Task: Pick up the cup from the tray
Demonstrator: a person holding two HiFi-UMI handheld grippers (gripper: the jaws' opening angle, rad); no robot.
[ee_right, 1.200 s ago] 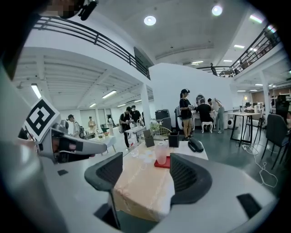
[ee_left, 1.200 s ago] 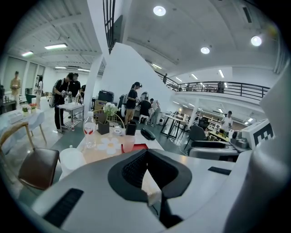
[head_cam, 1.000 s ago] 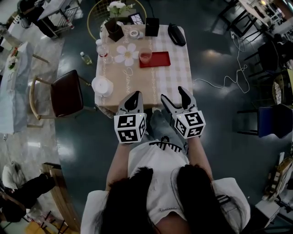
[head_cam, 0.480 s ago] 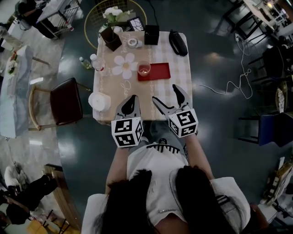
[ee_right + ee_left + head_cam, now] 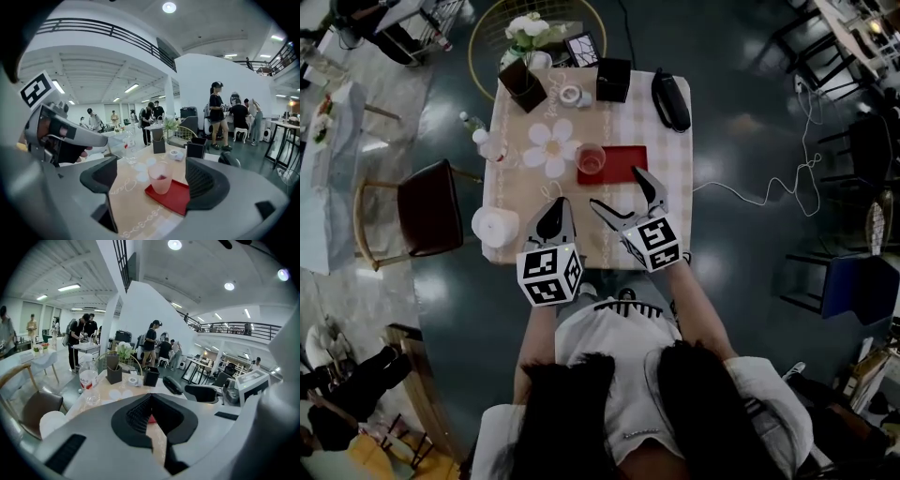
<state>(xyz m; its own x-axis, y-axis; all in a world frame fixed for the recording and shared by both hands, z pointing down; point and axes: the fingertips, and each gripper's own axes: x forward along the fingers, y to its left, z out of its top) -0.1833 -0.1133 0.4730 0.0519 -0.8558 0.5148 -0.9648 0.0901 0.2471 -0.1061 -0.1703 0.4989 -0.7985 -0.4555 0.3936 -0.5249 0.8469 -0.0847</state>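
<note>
A clear cup [image 5: 591,159] with something red at its bottom stands on the left end of a red tray [image 5: 619,167] on the checked table [image 5: 666,150]. The right gripper view shows the cup [image 5: 161,178] upright on the tray [image 5: 174,198], straight ahead. My right gripper [image 5: 619,190] hovers over the table's near edge, just short of the tray. Its jaws are opening wide, with nothing between them. My left gripper [image 5: 553,214] is shut and empty, beside it over the near edge; its own view shows the jaws meeting [image 5: 149,414].
A water bottle [image 5: 487,145], a flower-shaped mat [image 5: 551,145] and a white round thing [image 5: 494,226] sit on the table's left side. A plant holder [image 5: 525,84], tape roll [image 5: 571,95], black box [image 5: 613,80] and black case [image 5: 670,98] line the far edge. A chair [image 5: 427,206] stands at left.
Both grippers have moved forward from in front of the table to over its near edge. The right jaws have spread wider. The cup and tray have not moved.
</note>
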